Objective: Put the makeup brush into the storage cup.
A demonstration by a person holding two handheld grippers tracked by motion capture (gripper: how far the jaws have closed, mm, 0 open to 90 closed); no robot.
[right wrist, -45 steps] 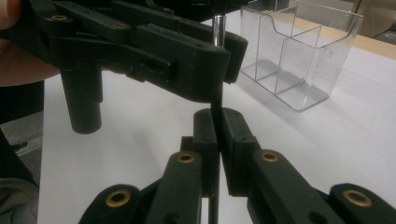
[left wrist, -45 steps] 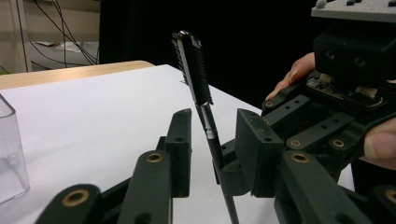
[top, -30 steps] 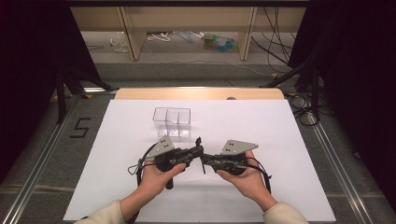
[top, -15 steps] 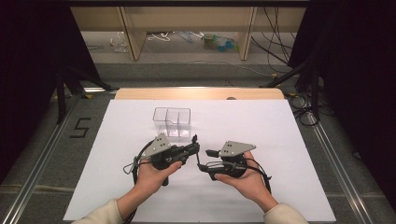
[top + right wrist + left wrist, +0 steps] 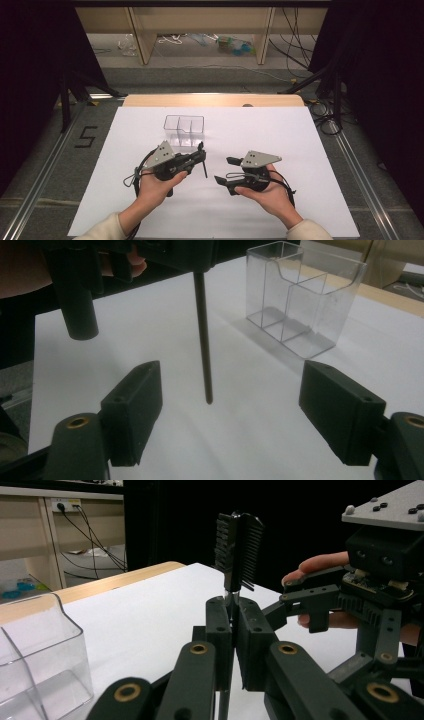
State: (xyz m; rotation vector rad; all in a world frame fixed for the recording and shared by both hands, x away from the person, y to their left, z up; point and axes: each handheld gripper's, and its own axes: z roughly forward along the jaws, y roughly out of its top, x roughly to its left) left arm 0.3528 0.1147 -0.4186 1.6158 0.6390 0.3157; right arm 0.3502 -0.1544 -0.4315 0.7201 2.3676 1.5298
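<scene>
A small black comb-brush (image 5: pixel 239 545) with a thin handle (image 5: pixel 202 330) stands upright in my left gripper (image 5: pixel 232 615), whose jaws are shut on its stem. In the high view the brush (image 5: pixel 202 159) sticks out of the left gripper (image 5: pixel 201 154) near the middle of the white sheet. My right gripper (image 5: pixel 226 170) sits just to its right; its jaws have just been opening. In the right gripper view they (image 5: pixel 235 410) stand wide apart, and the handle's tip hangs free beyond them, touching neither pad.
A clear plastic box (image 5: pixel 184 129) with two compartments stands on the white sheet (image 5: pixel 300 140) just behind the left gripper, empty as far as I can see. A wooden table edge (image 5: pixel 210 100) runs behind the sheet; cables lie on the floor beyond.
The right gripper's jaws have opened off the brush and that hand has drawn slightly right. The left gripper keeps the brush and has shifted little.
</scene>
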